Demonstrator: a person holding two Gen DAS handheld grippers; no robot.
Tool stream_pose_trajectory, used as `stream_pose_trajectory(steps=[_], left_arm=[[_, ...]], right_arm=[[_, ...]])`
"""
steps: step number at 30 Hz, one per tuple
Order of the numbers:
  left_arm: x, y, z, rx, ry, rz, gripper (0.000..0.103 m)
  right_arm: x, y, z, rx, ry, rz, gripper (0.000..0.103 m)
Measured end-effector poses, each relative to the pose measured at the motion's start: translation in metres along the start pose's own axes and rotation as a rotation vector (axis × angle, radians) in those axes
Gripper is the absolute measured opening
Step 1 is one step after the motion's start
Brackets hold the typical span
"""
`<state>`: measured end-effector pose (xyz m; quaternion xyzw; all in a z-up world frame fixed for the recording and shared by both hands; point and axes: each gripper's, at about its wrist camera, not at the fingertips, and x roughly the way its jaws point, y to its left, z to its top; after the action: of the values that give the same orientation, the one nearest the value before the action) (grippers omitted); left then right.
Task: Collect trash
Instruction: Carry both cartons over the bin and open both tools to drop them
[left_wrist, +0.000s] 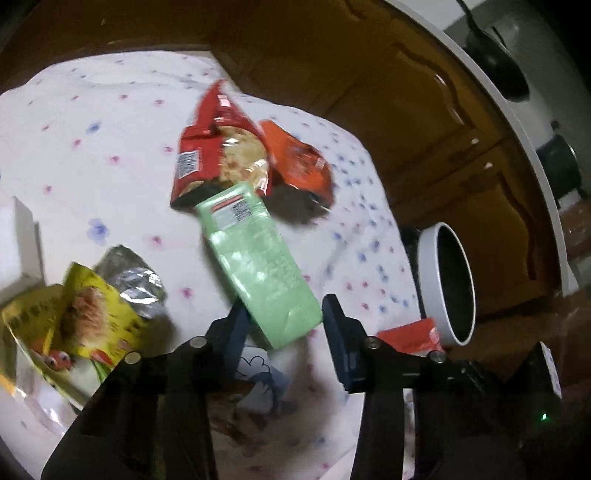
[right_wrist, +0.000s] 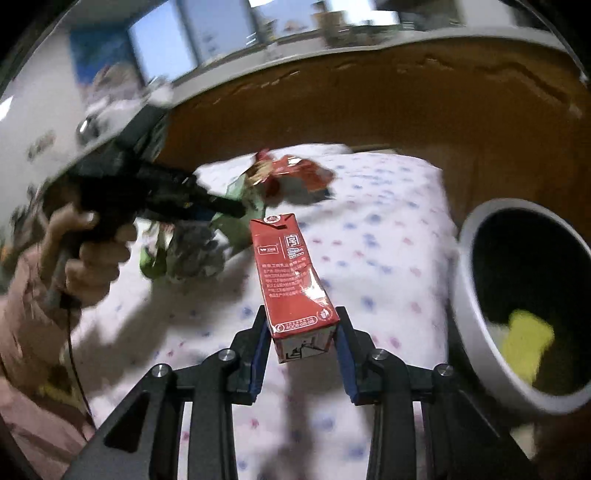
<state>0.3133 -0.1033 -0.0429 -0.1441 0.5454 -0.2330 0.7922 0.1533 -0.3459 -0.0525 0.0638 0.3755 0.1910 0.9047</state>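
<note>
- Round white waste bin with a dark inside (right_wrist: 517, 317), standing at the right edge of the bed, mouth tilted toward the camera; one yellow piece (right_wrist: 528, 343) lying inside near the bottom, other contents too dark to tell.
- Same bin in the left wrist view (left_wrist: 428, 280), far right, interior black, contents not visible from there.
- Right gripper (right_wrist: 301, 347) closed narrow on a red rectangular drink carton (right_wrist: 291, 277), pads pressed to both sides of its near end, carton lifted above the white sheet with small blue and pink flowers (right_wrist: 388, 229).
- On the red carton: white Chinese print, mostly too small to read; "4006-018-618" legible along the near edge; a small bin-and-figure disposal mark at the near right corner.
- Left gripper (left_wrist: 282, 332) around the near end of a pale green rectangular carton (left_wrist: 258, 266); left pad touching its side, right pad just beside its corner, contact there uncertain.
- On the green carton: a barcode and a red strip at the far end, faint text unreadable.
- Beyond the green carton, a red snack bag with a clear window and a barcode (left_wrist: 218, 147), and just right of it an orange crumpled wrapper (left_wrist: 299, 162).
- Near left, a yellow snack bag with cartoon eyes (left_wrist: 77, 325) touching a silver foil wrapper (left_wrist: 136, 277).
- A hand (right_wrist: 88, 254) gripping the black handle of the left gripper, far left in the right wrist view.
</note>
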Motion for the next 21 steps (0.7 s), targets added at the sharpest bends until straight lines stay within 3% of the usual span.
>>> stream_pose_trajectory(steps=[11,21], left_arm=[[-0.005,-0.075,-0.061,0.296,-0.013,-0.005,0.035],[-0.005,-0.111,-0.099,0.391,-0.019,-0.055,0.034]], right_arm=[[-0.052,-0.014,-0.023,0.239,-0.137,-0.061,0.033],[-0.078,-0.026,-0.031,0.31,-0.183,-0.14,0.033]])
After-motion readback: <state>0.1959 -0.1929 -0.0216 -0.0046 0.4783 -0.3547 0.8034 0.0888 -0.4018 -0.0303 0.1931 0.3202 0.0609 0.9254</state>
